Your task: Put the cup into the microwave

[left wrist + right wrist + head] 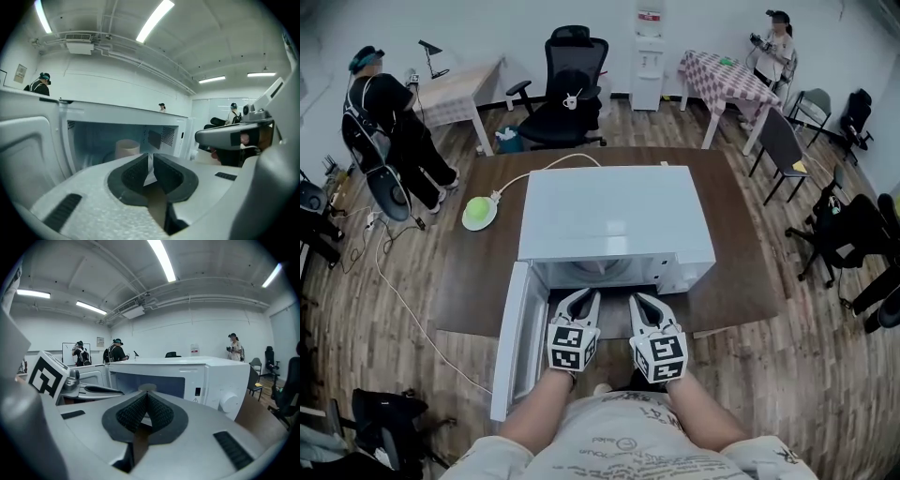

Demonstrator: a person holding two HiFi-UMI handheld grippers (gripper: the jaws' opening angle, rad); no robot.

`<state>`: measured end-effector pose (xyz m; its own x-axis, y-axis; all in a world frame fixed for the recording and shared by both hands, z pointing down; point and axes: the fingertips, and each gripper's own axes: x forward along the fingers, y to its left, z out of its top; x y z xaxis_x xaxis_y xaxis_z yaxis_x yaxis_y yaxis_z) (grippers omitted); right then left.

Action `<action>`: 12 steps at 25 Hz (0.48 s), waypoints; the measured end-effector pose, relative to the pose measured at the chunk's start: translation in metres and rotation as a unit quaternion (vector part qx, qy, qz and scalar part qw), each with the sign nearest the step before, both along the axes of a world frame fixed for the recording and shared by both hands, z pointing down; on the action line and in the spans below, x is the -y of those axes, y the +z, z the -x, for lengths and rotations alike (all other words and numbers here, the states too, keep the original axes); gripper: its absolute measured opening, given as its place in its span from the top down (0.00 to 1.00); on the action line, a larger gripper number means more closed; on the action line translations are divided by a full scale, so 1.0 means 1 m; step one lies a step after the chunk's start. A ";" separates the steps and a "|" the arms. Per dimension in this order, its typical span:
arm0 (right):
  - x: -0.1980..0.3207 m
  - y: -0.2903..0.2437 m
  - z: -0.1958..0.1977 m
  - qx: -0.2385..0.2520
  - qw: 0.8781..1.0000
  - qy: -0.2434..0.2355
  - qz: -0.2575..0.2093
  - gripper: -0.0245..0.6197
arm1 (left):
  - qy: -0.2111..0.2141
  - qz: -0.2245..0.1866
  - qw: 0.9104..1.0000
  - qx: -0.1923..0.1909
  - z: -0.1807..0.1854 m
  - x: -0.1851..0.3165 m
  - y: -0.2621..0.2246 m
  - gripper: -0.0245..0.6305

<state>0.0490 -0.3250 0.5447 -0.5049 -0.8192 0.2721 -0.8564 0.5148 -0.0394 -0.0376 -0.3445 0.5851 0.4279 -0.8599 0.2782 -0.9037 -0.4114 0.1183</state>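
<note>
- A white microwave (614, 216) sits on a brown desk (741, 234), its door (514, 342) swung wide to the left.
- The head view shows both tools side by side just before the open cavity, the left tool (581, 298) beside the right tool (645, 302).
- Only the left gripper view shows the cup (127, 148). Pale and upright, it stands inside the cavity, apart from the tools. From above, the oven's top hides it.
- In that same view the left tool (151, 159) has its jaws pressed together on nothing.
- The right gripper view shows the right tool (146, 397) likewise closed and empty, facing the control panel and its knob (228, 402).
- A green dish (478, 212) lies on the desk to the left of the oven.
</note>
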 end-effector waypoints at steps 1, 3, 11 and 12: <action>0.000 -0.002 0.003 0.002 1.000 0.000 -0.002 0.94 | -0.003 0.000 1.000 0.005 0.001 -0.003 -0.004 0.89; -0.001 -0.006 0.010 0.007 1.000 -0.001 -0.006 0.94 | -0.014 0.000 1.000 0.014 0.007 -0.009 -0.014 0.91; -0.009 -0.027 0.033 0.011 1.000 -0.010 -0.027 0.94 | -0.029 -0.010 0.999 0.016 0.018 -0.033 -0.050 0.94; -0.009 -0.030 0.035 0.013 0.999 -0.011 -0.029 0.94 | -0.027 -0.011 0.999 0.016 0.018 -0.034 -0.053 0.94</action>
<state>0.0144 -0.3162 0.5146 -0.5296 -0.8216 0.2110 -0.8436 0.5361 -0.0301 -0.0559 -0.3105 0.5326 0.3719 -0.8878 0.2711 -0.9279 -0.3641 0.0804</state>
